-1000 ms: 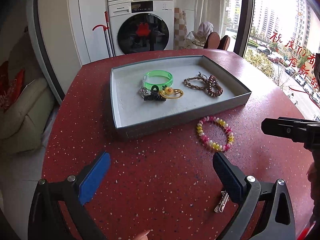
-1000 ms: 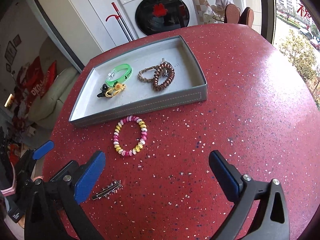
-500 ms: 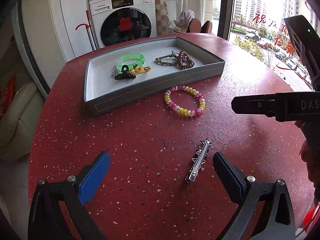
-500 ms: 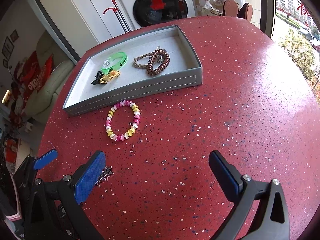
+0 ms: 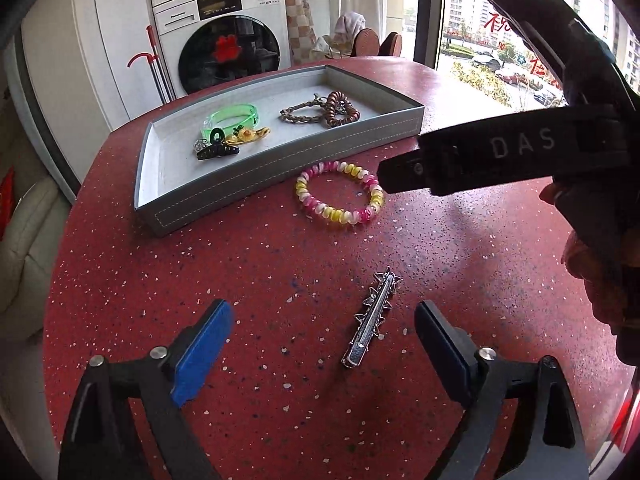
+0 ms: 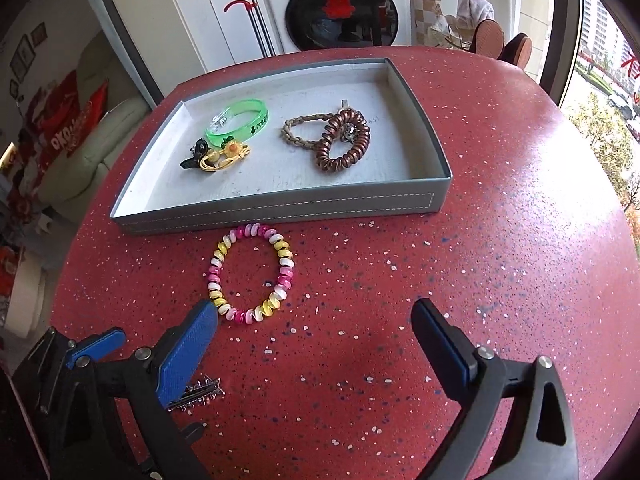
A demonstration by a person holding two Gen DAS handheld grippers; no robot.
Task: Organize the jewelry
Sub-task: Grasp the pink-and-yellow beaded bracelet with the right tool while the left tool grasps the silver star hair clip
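spiky silver clip (image 5: pixel 374 317), beaded bracelet (image 5: pixel 339 193), beside tray (image 5: pixel 280 176)

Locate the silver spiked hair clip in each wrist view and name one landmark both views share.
Left wrist view: the silver hair clip lies on the red table, low and centre-right, between the open fingers of the left gripper.
Right wrist view: the clip sits at lower left, partly hidden behind the left finger of the right gripper.
Shared landmark: the pink-and-yellow coil bracelet, just in front of the grey tray.

Bare red tabletop (image 5: pixel 280 272) lay between the spread left gripper (image 5: pixel 324 320) and the grey tray (image 5: pixel 256 184). Only the spiked hair clip (image 5: pixel 372 316) and the pink-yellow coil bracelet (image 5: pixel 340 194) interrupted it, with the right gripper (image 6: pixel 314 320) reaching across on the right.
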